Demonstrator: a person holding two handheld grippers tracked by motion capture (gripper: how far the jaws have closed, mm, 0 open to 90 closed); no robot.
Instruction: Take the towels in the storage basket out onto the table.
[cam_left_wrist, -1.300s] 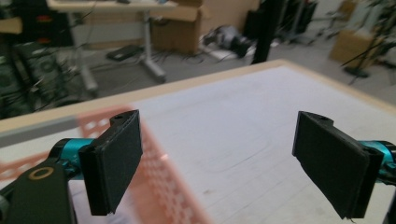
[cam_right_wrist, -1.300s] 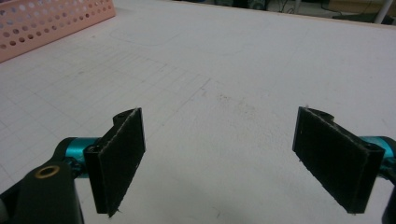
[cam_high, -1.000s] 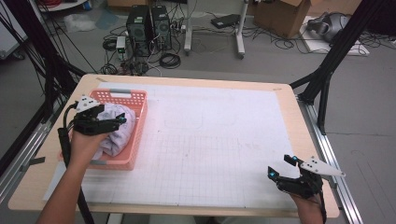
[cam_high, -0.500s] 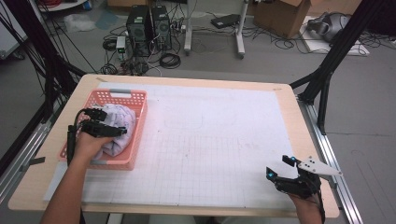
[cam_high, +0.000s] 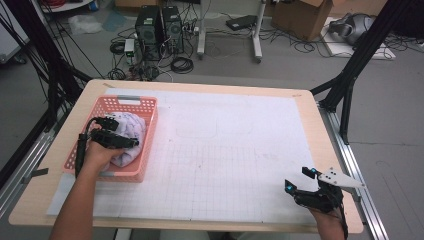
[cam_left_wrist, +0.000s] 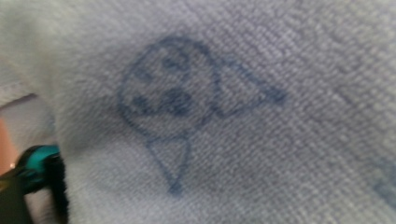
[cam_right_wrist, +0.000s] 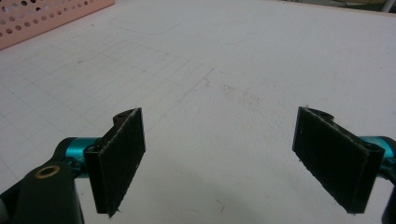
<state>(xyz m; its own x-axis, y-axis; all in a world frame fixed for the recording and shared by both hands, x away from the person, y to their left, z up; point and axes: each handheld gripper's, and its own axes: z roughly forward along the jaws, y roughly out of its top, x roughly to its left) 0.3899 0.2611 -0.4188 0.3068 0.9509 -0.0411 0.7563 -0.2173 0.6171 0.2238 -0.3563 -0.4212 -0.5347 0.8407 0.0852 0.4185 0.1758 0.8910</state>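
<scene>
Left gripper (cam_high: 122, 141), jaw spread untellable, presses into the pale printed towel (cam_high: 131, 131) in the nine-o'clock pink plastic basket (cam_high: 148, 131), probably grabbing it; right gripper (cam_right_wrist: 219, 158) idles wide-spread.

High view overlooks the table (cam_high: 240, 150); left gripper view, blurred, perhaps touches cloth (cam_left_wrist: 233, 116).

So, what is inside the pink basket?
Inside the pink basket lies a bundled pale cloth with blue prints; the left tongs press into it. Anything beneath the cloth is covered.

Broad bare mat (cam_high: 235, 150) between grippers; pink basket (cam_high: 145, 145) wall hemming cloth (cam_high: 131, 131) at left
</scene>
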